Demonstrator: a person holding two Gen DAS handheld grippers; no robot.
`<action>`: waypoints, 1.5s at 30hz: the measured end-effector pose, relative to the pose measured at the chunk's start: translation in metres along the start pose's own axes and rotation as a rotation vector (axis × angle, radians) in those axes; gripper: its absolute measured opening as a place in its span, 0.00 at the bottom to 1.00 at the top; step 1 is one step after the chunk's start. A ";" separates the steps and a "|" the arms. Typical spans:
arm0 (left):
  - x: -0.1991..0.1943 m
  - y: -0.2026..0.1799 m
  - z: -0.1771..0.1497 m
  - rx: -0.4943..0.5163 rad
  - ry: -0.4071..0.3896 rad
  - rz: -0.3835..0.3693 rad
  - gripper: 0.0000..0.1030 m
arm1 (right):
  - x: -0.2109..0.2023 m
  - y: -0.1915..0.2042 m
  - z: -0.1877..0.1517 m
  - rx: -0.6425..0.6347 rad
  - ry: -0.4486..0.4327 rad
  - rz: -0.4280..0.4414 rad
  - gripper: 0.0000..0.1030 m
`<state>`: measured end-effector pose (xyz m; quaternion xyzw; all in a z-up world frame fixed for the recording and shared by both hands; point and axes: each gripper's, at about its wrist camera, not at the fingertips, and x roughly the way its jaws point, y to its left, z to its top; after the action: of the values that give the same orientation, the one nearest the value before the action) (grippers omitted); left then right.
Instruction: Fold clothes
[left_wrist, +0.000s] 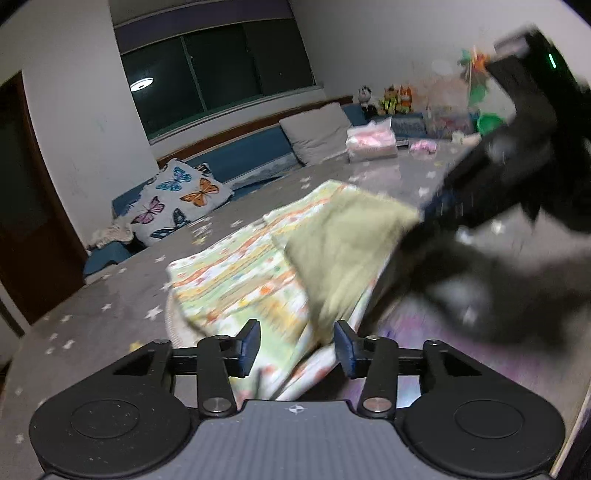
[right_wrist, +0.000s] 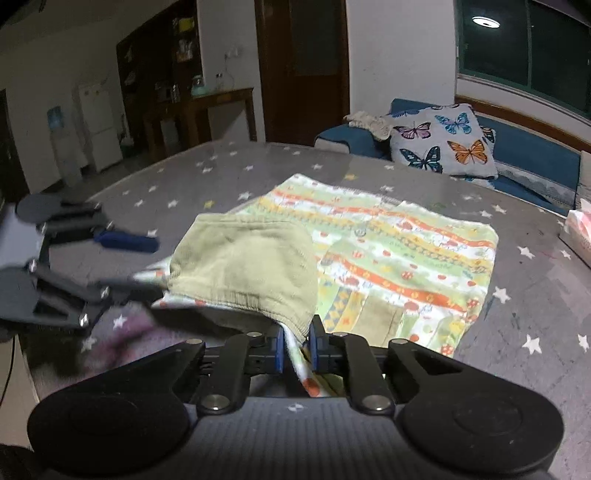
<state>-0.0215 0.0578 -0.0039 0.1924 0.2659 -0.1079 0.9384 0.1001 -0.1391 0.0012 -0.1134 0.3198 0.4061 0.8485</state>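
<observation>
A child's garment (right_wrist: 399, 251) with green, orange and white printed stripes lies on the grey star-patterned bed (right_wrist: 221, 173). Its near part is lifted, showing the plain olive lining (right_wrist: 247, 266). My right gripper (right_wrist: 297, 343) is shut on the garment's near edge and holds it up. My left gripper (left_wrist: 297, 347) is open, with a fold of the garment (left_wrist: 258, 280) lying between its fingers. In the right wrist view the left gripper (right_wrist: 122, 258) is at the left, blurred, jaws apart. In the left wrist view the right gripper (left_wrist: 424, 221) is a blurred dark shape at the lining's corner.
A butterfly pillow (right_wrist: 439, 140) leans on the blue sofa (right_wrist: 532, 158) along the bed's far side. A grey pillow (left_wrist: 317, 133), a tissue pack (left_wrist: 371, 142) and plush toys (left_wrist: 395, 98) sit at the far end. A purple cloth (left_wrist: 436, 339) lies near the bed's edge.
</observation>
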 end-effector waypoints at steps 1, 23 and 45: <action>0.000 0.000 -0.003 0.013 0.010 0.009 0.48 | 0.000 -0.001 0.001 0.005 -0.005 -0.003 0.11; 0.013 -0.013 -0.010 0.142 -0.010 0.065 0.07 | -0.023 0.001 0.003 0.063 -0.108 -0.045 0.07; 0.002 0.046 0.058 -0.042 -0.020 -0.027 0.06 | -0.046 -0.014 0.054 -0.005 -0.143 -0.066 0.06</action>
<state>0.0208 0.0747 0.0540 0.1682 0.2613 -0.1168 0.9433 0.1137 -0.1525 0.0715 -0.0966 0.2534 0.3859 0.8818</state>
